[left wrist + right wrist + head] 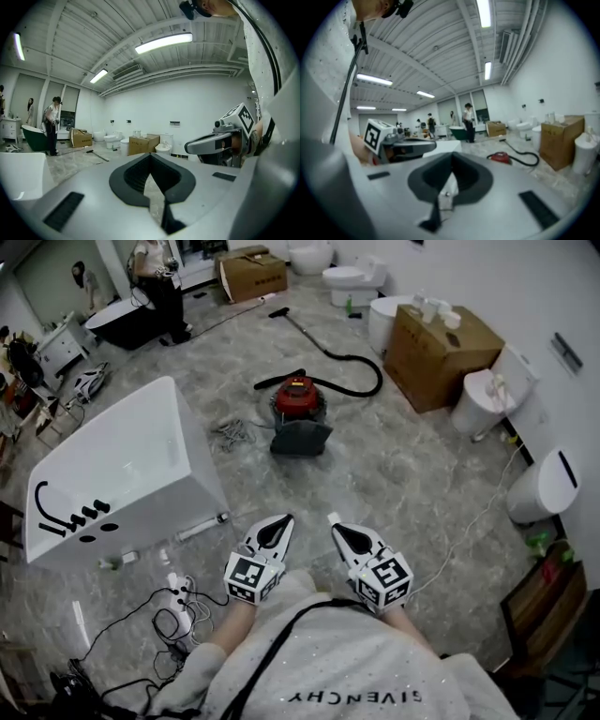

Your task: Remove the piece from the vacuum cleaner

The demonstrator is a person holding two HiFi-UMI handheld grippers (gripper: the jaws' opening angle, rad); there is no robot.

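**Vacuum cleaner**: red, on the floor. Its black hose loops off its right side and trails away beyond it. A grey part touches its near side.

**Left gripper**, **right gripper**: both on the vacuum cleaner's near side, well apart from it. Neither is plainly nearer. Jaws together, nothing between them.

**Bathtub**: white, left of the vacuum cleaner.

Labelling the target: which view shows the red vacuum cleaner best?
Head view: the vacuum cleaner is seen whole from above, nothing blocking it. Right gripper view shows it small and distant, past the jaws. Left gripper view misses its red body.
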